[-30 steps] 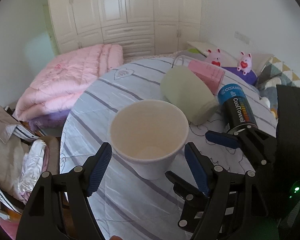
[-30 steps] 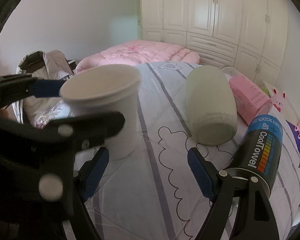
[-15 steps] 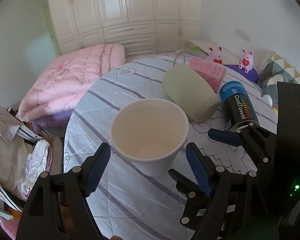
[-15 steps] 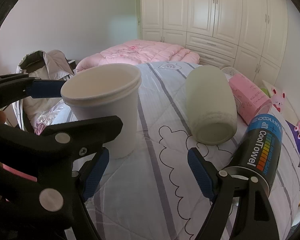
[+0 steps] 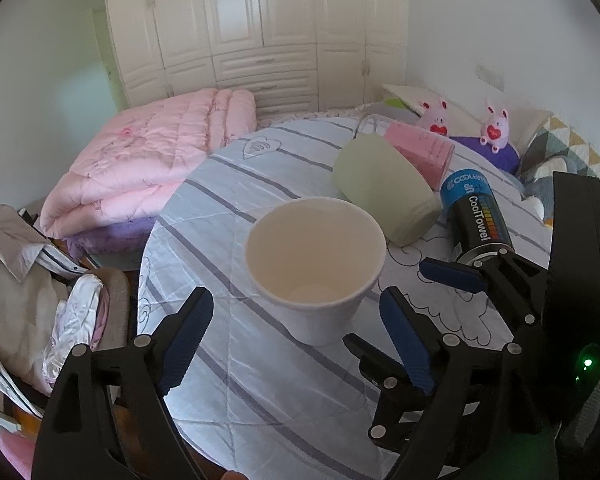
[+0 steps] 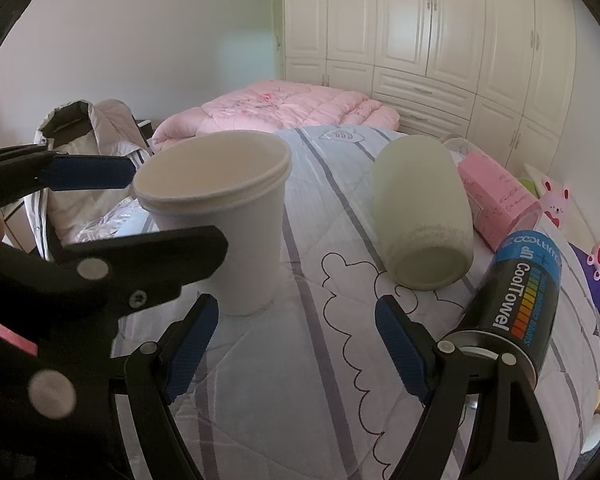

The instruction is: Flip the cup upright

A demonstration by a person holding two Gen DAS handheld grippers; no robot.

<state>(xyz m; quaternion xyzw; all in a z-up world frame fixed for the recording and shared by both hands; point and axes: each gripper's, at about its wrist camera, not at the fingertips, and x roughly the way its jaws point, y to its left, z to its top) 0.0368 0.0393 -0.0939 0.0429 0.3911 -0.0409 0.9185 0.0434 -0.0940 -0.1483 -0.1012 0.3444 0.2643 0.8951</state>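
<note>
A: How is the room lit?

B: Soft, even daylight is seen; the white cup (image 5: 315, 264) is evenly lit and only a faint shadow is cast at its base on the bed cover (image 5: 260, 380).

A: Is any blur noted?

B: In the right wrist view the left claw (image 6: 100, 216), close to the lens, is rendered soft. Straight wardrobe (image 6: 440, 40) lines are bent toward the edges, and black corners are left by the fisheye.
</note>
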